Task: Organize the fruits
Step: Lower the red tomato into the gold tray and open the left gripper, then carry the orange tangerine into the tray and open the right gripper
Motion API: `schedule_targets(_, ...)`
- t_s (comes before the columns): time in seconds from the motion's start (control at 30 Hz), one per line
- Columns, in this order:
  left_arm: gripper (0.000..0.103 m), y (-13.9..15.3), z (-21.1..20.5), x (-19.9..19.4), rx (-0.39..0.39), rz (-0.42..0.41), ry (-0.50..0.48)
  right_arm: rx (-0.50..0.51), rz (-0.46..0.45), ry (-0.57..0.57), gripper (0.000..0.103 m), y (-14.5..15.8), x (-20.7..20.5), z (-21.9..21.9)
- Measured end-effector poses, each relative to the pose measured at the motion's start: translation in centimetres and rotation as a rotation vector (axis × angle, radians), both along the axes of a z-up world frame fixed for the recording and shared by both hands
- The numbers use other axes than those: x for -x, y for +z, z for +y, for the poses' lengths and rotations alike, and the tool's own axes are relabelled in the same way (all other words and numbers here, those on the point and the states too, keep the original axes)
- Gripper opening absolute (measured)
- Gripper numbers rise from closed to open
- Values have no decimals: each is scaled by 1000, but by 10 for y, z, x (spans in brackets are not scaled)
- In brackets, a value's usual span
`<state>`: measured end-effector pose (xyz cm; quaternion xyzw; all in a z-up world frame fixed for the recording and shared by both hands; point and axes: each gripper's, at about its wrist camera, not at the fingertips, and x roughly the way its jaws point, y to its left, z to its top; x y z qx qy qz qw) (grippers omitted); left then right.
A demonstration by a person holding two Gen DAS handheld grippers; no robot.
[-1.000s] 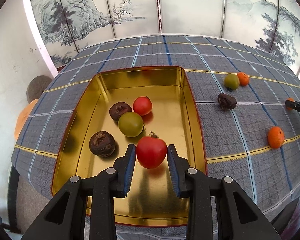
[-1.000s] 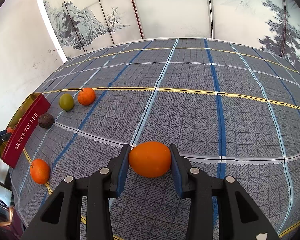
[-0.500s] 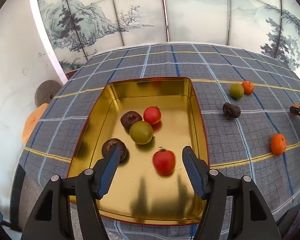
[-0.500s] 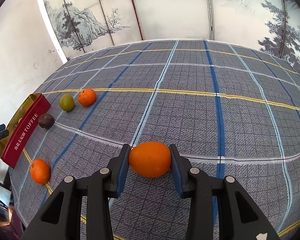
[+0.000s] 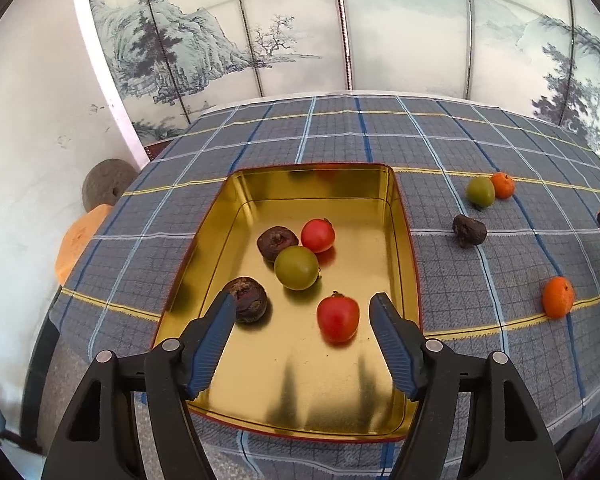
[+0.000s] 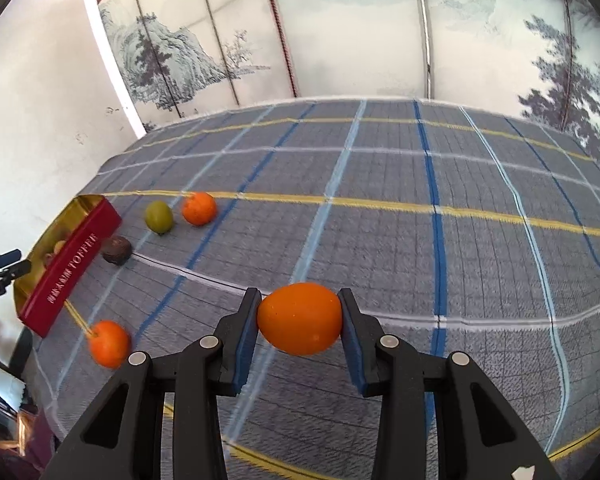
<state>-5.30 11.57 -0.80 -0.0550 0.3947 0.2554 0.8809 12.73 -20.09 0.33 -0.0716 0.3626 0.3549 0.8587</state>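
Left gripper: jaws have just been opening and stand wide apart over the gold tin; the red fruit lies released on the tin floor between the pads, touching neither. Right gripper: pads clenched on an orange fruit, held clear above the cloth.

Risks, as judged. The released red fruit is round and sits on smooth metal; a brush from either left pad on withdrawal could set it rolling into the green fruit or the dark fruit nearby. The orange fruit is gripped across its long ends on narrow pads; a tilt or jolt in transit could let it slip and roll over the cloth.

Four fruits lie loose on the cloth right of the tin, well apart from it.

Surface: a table under a grey-blue plaid tablecloth. Room: painted landscape screen panels behind, white wall to the left.
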Motion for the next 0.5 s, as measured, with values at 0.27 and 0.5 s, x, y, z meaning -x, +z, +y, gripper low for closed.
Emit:
schedule_targets(0.27,74,6,5,18,10,-29,22,-28,-73,148,36,43,40,55)
schedule_targets(0.5,76,11,13,39,19,-58,48,-51,-99,314,36,67,81,118)
